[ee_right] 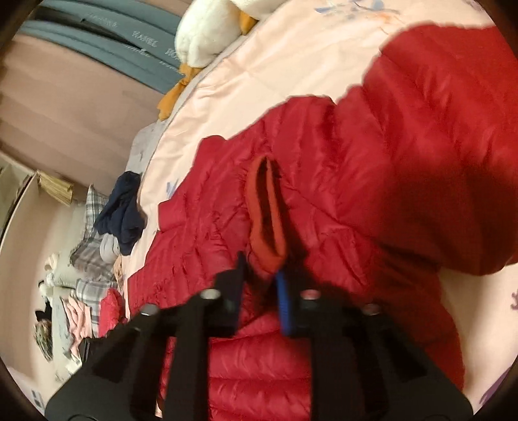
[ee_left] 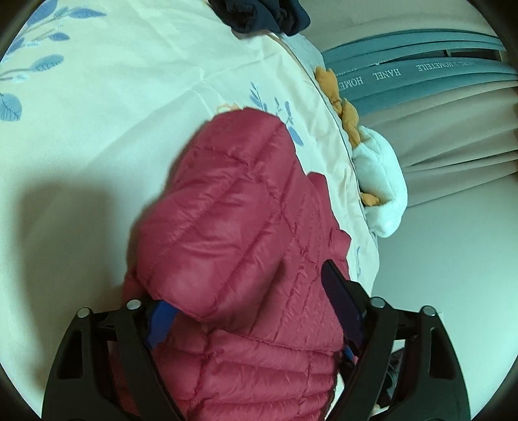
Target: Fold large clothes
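Note:
A red quilted down jacket (ee_left: 233, 233) lies on a cream bedspread with blue leaf print (ee_left: 97, 129). My left gripper (ee_left: 249, 301) stands wide open just above it, and the bulging jacket fabric fills the gap between the blue-padded fingers (ee_left: 340, 298). In the right wrist view the same jacket (ee_right: 356, 181) spreads over the bed. My right gripper (ee_right: 262, 275) is closed on the jacket's orange-red knit cuff (ee_right: 267, 213), which sticks up from between the fingers.
A white and orange plush toy (ee_left: 375, 175) lies at the bed's edge, also in the right wrist view (ee_right: 207, 35). A dark navy garment (ee_left: 259, 14) lies at the far end of the bed. A pile of clothes (ee_right: 84, 275) sits on the floor. Teal mats (ee_left: 421, 74) lean beyond.

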